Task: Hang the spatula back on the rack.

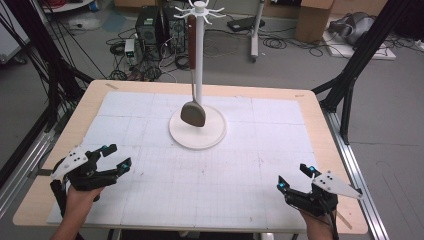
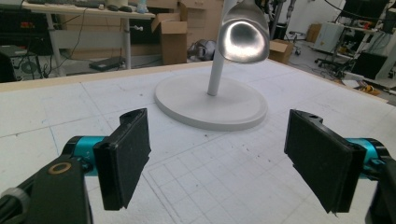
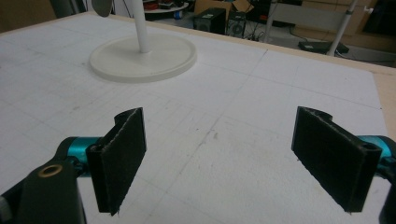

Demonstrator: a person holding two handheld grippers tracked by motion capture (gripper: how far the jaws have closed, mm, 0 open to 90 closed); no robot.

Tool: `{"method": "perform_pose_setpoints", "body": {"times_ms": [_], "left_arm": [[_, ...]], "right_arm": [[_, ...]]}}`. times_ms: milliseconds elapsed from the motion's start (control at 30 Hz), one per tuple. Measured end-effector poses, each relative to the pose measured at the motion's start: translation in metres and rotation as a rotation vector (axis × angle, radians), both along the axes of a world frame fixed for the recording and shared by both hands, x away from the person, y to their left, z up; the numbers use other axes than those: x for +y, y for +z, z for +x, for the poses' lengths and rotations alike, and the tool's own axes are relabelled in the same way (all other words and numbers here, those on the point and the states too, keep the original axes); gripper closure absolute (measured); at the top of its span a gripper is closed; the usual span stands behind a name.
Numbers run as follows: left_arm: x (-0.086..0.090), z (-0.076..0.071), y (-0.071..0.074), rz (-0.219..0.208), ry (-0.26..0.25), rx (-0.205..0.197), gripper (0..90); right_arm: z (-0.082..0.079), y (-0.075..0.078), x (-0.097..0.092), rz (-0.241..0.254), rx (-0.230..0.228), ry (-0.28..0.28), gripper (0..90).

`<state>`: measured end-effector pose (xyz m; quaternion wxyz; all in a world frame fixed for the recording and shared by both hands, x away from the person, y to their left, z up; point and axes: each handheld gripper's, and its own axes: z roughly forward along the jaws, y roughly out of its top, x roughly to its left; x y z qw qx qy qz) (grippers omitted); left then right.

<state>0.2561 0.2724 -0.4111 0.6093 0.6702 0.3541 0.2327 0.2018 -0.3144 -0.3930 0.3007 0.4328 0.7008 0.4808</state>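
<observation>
two hand-held grippers sit low over the near half of the surface in the high view: the left gripper (image 1: 114, 157) near the front left corner, the right gripper (image 1: 294, 177) near the front right corner, each with its jaws spread apart and holding nothing. between them lies a wide stretch of bare white gridded mat (image 1: 210, 175). the mat stops short of the pale wooden rim of the surface (image 1: 320, 120) on every side. toward the far middle stands the white utensil stand with a round base and a thin pole (image 1: 198, 131), and from one of its top hooks hangs the metal spatula with a dark brown handle (image 1: 192, 112), its blade just above the base and beside the pole. both grippers are well apart from the stand.

in the left gripper view the black jaws are released, with open mat between them. the round base (image 2: 212, 106) lies ahead, slightly right of centre, and the shiny spatula blade (image 2: 243, 38) hangs above it, in front of the pole.

in the right gripper view the jaws are likewise wide and unladen. the base (image 3: 142, 56) sits ahead to the upper left, and the far edge of the surface (image 3: 385, 77) runs along the right.
</observation>
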Motion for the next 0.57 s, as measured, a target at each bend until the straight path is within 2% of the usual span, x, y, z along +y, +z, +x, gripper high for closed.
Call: {"method": "perform_pose_setpoints", "body": {"times_ms": [567], "left_arm": [[-0.0034,0.0013,-0.0058,0.015,0.006,0.02,23.1]], "right_arm": [[0.0029,-0.0045,-0.0069,0.015,0.011,-0.017,16.9]]}}
